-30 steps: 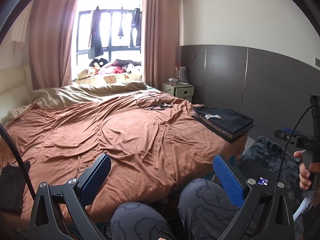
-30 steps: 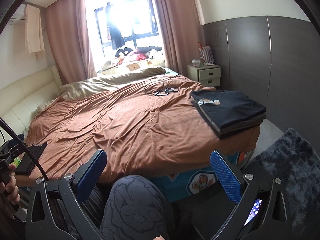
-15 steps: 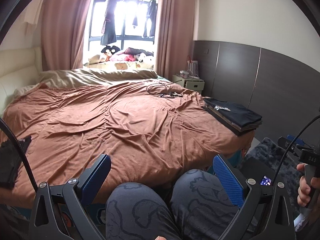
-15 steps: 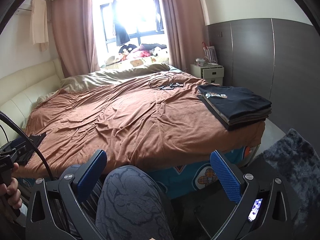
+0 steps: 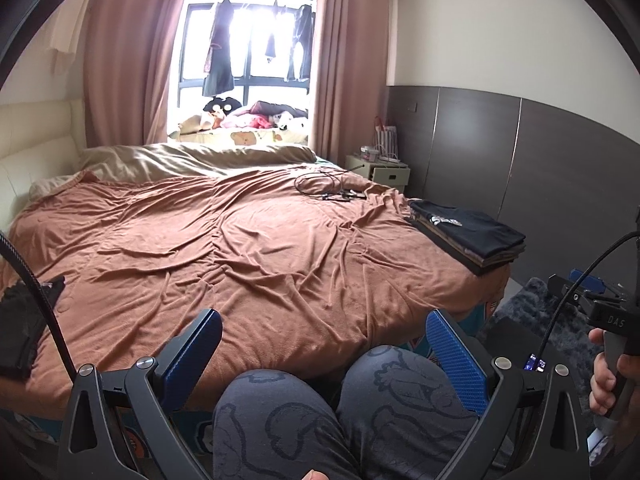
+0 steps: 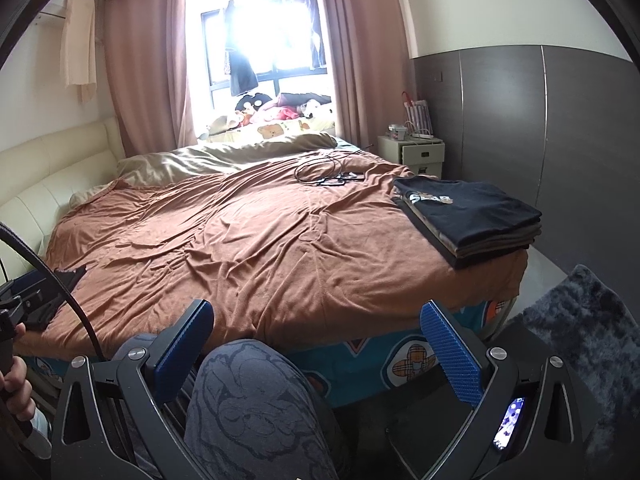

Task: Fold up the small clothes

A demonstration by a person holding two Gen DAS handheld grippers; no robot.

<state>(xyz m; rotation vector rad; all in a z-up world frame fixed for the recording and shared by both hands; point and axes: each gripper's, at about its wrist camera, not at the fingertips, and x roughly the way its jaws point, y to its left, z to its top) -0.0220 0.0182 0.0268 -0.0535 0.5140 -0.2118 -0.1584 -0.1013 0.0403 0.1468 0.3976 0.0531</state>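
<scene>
Both tools are being held low over patterned grey trouser knees (image 5: 344, 412) at the near edge of the bed (image 5: 248, 256). The left gripper (image 5: 322, 344) is being kept spread wide with nothing between its blue pads — and so is the right gripper (image 6: 316, 334). A stack of folded dark clothes (image 6: 468, 216) is lying on the brown blanket's right corner; a black garment (image 5: 20, 328) is lying at the near left edge.

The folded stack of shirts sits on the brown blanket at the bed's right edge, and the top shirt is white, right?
Not quite. The top shirt is black with a small pale print, as the right wrist view shows. The stack does sit on the brown blanket at the bed's right edge.
</scene>
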